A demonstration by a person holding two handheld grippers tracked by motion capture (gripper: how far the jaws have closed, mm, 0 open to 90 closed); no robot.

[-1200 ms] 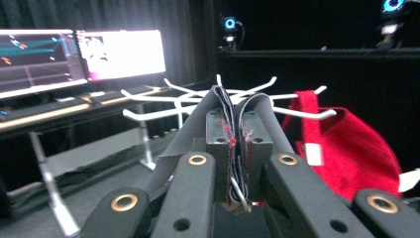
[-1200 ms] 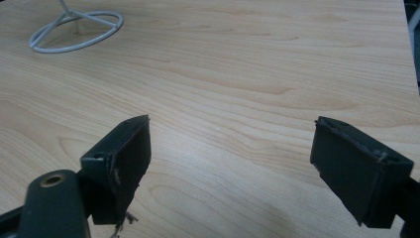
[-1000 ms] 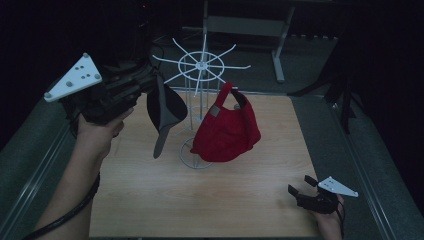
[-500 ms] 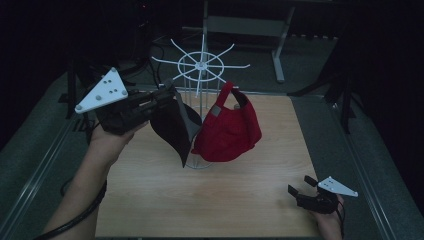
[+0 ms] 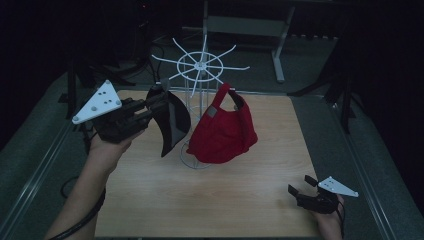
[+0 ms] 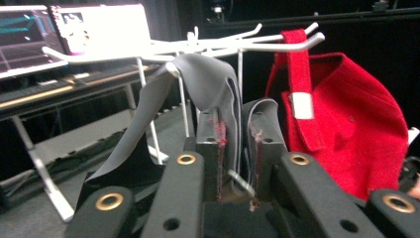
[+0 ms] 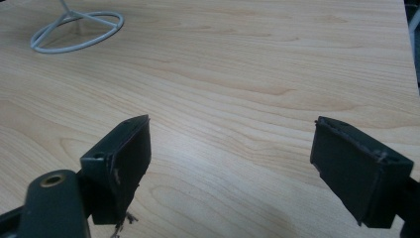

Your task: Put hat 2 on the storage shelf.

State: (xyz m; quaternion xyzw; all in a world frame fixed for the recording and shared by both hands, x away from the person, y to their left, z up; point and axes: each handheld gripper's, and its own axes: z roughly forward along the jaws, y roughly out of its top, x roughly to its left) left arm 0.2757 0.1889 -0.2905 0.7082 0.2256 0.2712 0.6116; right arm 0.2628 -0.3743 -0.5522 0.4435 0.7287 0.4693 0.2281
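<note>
In the high view, the left gripper is raised over the left part of the table, just left of the white wire rack. It has the strap of a dark grey cap between its jaws, and the cap hangs below them, clear of the table. A red cap hangs by its strap from a rack arm just to the right. The right gripper rests low at the near right corner, well apart from both caps.

In the left gripper view, the jaws have just been opening a little, yet the grey strap is pinched between the pads; it loops over a rack arm.

In the right gripper view, the jaws stand wide apart over bare wood, holding nothing; the rack's ring base lies at far left.
</note>
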